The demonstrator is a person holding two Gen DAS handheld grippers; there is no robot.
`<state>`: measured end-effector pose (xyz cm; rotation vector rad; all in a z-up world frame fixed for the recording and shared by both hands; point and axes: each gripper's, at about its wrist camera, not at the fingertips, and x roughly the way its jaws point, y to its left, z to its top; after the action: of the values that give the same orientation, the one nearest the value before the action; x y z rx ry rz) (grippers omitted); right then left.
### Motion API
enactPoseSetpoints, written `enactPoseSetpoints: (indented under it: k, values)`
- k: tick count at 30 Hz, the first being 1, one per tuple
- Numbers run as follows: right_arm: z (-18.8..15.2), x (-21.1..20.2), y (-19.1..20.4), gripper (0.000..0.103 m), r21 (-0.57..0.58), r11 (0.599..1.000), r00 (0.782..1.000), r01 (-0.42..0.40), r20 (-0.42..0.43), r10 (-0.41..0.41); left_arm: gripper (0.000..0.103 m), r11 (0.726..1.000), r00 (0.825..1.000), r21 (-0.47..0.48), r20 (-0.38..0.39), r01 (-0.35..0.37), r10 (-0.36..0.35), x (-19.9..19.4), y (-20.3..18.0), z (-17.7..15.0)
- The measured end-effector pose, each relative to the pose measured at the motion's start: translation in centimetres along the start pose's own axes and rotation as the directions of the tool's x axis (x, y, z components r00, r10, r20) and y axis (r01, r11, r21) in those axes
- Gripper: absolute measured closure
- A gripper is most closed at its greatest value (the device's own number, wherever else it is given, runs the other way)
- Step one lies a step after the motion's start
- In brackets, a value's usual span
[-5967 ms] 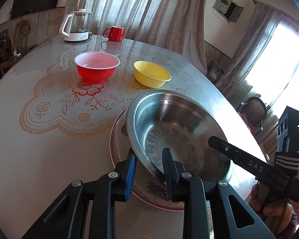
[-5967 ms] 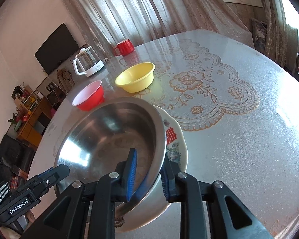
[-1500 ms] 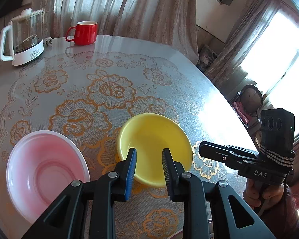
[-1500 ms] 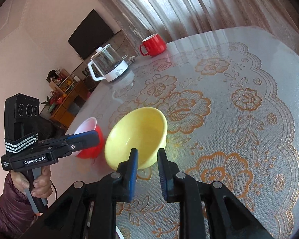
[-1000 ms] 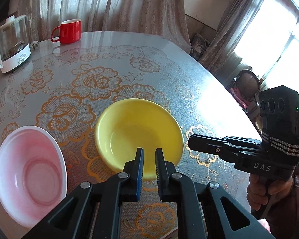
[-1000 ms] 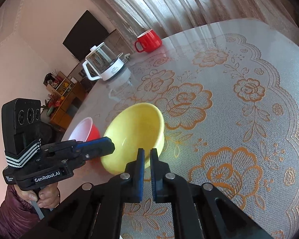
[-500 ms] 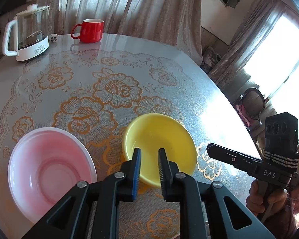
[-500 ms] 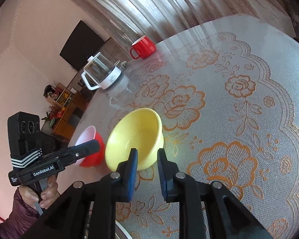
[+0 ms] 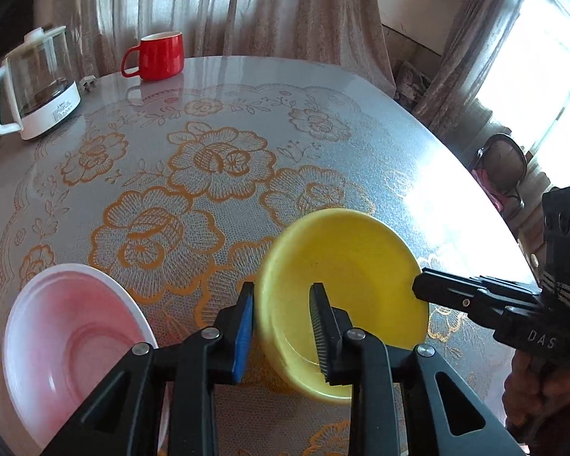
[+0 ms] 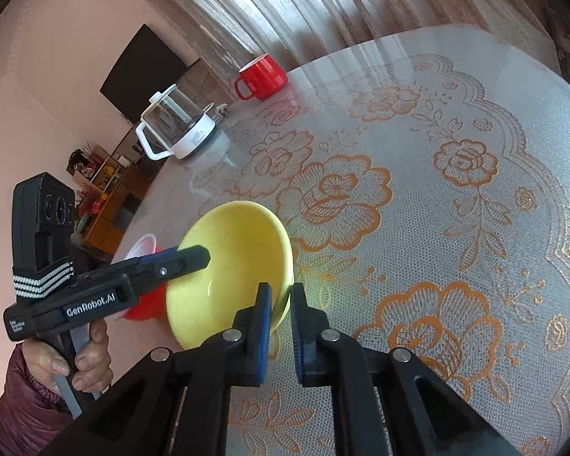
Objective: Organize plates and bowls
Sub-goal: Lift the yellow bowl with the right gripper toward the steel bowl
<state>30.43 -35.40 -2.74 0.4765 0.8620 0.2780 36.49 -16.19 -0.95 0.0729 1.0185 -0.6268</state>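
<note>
Bowl, yellow, round, plastic [image 9: 345, 285]: tilted, near rim lying between the fingers of both grippers. Left gripper [image 9: 281, 328]: fingers parted, straddling the rim's near-left wall, not visibly pressing it. Right gripper [image 10: 281, 319]: fingers narrowly spaced on either side of the rim; whether they pinch it cannot be told. Bowl, red outside and pale pink inside [image 9: 72, 334]: left of the left fingers, on the lace-patterned surface [image 9: 216, 159]. Step in hand, judged: securing the yellow bowl for stacking. Next move calls for a firm squeeze, then a level lift.
</note>
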Motion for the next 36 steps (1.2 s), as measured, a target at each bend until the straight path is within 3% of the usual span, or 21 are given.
enactPoseSetpoints:
  k: [1,3,7,10,13,17,23,30,36]
  values:
    - [-0.1,-0.3,-0.3,0.095,0.007,1.000,1.000,-0.005,0.002,0.005,0.084,1.000,1.000,-0.022,-0.009,0.019,-0.020,0.0,0.3,-0.1]
    - [-0.2,-1.0,-0.9,0.096,0.034,0.999,1.000,-0.007,-0.001,0.007,0.089,0.999,0.999,-0.030,-0.011,0.032,-0.033,-0.3,0.4,-0.4]
    - [-0.6,-1.8,-1.0,0.096,0.062,0.998,0.999,-0.001,-0.040,0.004,0.089,0.999,0.995,-0.035,-0.100,0.026,-0.029,-0.4,-0.2,-1.0]
    - [-0.9,-1.8,-1.2,0.093,0.090,0.995,0.998,-0.031,-0.057,0.036,0.089,1.000,0.995,-0.026,-0.100,-0.006,0.003,-0.4,-0.7,-1.5]
    - [-1.4,-1.6,-1.4,0.089,0.108,0.993,0.997,-0.040,-0.061,0.047,0.088,1.000,0.993,-0.019,-0.112,0.020,-0.022,-0.3,-1.0,-2.4]
    - [-2.1,-2.0,-1.8,0.087,0.126,0.991,0.997,-0.056,-0.051,0.063,0.087,0.998,0.992,-0.024,-0.107,0.063,-0.065,-0.6,-1.0,-3.6]
    - [-2.6,-2.7,-0.3,0.096,0.089,0.995,0.998,-0.038,-0.042,0.042,0.090,0.997,0.995,-0.051,-0.082,0.061,-0.065,-2.5,-0.7,-4.0]
    - [-2.2,-3.9,1.2,0.096,0.076,0.997,0.999,-0.031,-0.016,0.033,0.096,1.000,0.999,-0.016,-0.040,0.027,-0.027,-4.6,-1.5,-3.3]
    - [-2.2,-3.8,1.9,0.092,0.049,0.999,1.000,0.018,-0.020,-0.017,0.095,0.999,0.998,-0.032,-0.054,-0.009,0.007,-3.7,-1.0,-3.9]
